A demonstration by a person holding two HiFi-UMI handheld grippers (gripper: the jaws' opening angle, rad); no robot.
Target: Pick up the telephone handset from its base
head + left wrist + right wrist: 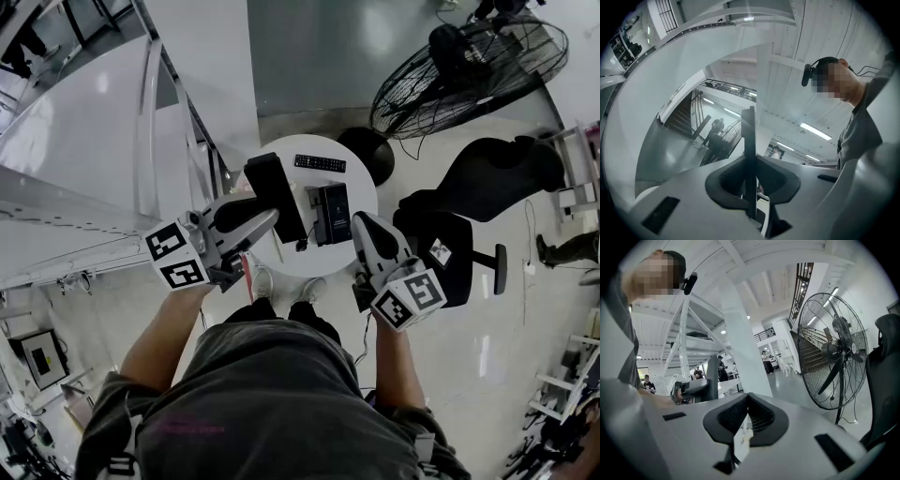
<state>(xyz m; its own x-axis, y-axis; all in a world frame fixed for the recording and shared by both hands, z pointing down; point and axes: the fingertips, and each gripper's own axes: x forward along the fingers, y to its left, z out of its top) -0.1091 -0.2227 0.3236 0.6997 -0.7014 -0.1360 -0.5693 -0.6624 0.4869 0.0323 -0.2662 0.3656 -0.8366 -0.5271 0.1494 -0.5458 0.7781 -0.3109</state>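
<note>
The black telephone handset (277,197) is up off the round white table (361,183), and my left gripper (272,217) is shut on its lower part. In the left gripper view the handset (749,154) shows as a thin dark upright slab pinched between the pads of the left gripper (749,187). The black telephone base (330,213) stands on the table just right of the handset. My right gripper (361,225) hovers at the table's right edge beside the base, its jaws together with nothing in them. The right gripper view shows the right gripper (748,404) and the held handset (712,376).
A black remote (320,163) lies at the table's far side. A large floor fan (469,70) stands behind the table; this fan (834,352) also fills the right of the right gripper view. A black office chair (469,216) sits to the right. White stair rails (150,122) run along the left.
</note>
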